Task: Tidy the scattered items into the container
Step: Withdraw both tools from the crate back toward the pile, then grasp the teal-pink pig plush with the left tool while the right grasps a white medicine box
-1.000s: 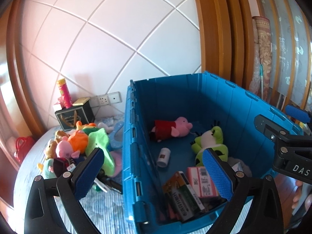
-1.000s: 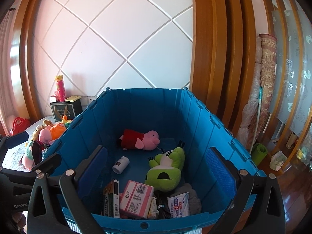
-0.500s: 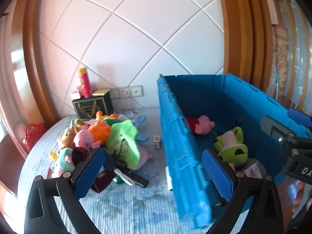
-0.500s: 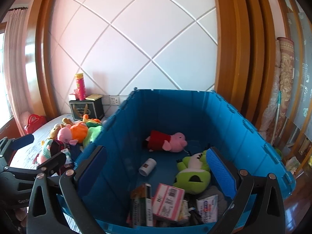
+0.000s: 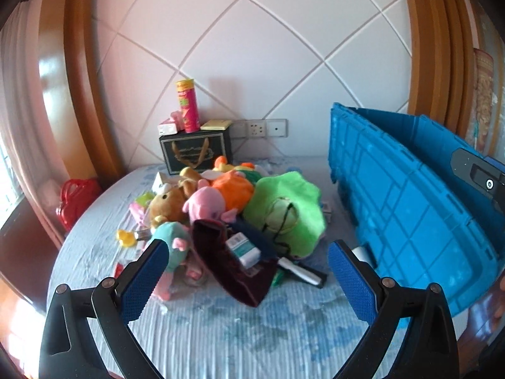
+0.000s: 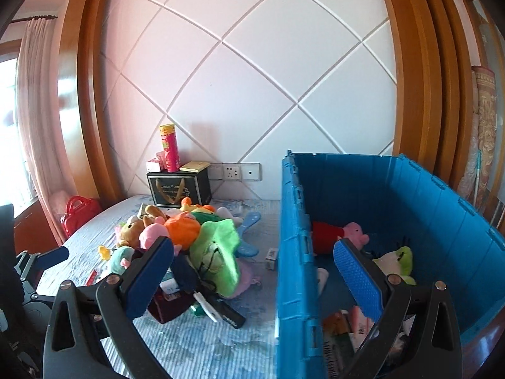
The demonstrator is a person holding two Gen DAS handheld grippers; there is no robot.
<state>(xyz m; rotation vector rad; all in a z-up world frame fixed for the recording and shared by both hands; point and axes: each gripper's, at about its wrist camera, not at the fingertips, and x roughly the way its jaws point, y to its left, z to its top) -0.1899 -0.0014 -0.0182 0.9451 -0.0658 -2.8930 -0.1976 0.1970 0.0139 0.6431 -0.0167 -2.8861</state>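
Judging progress as partial: the blue crate (image 6: 442, 240) at the bed's right edge already holds a pink pig plush in a red dress (image 6: 337, 237), a green plush (image 6: 396, 260) and some boxes near its front wall, but a large pile stays out on the bed sheet (image 5: 221, 325), near its middle. Largest in the pile is the green hat-like plush (image 5: 284, 211), then the orange plush (image 5: 233, 189), the brown bear (image 5: 167, 202), a dark red pouch (image 5: 233, 268) and a black marker (image 5: 303, 273). Left gripper (image 5: 249, 278) is spread wide and empty, facing the pile; right gripper (image 6: 252, 278) likewise spread, empty, astride the crate's left wall. Versus 1.0 s ago, both views have swung left from crate interior toward the pile.
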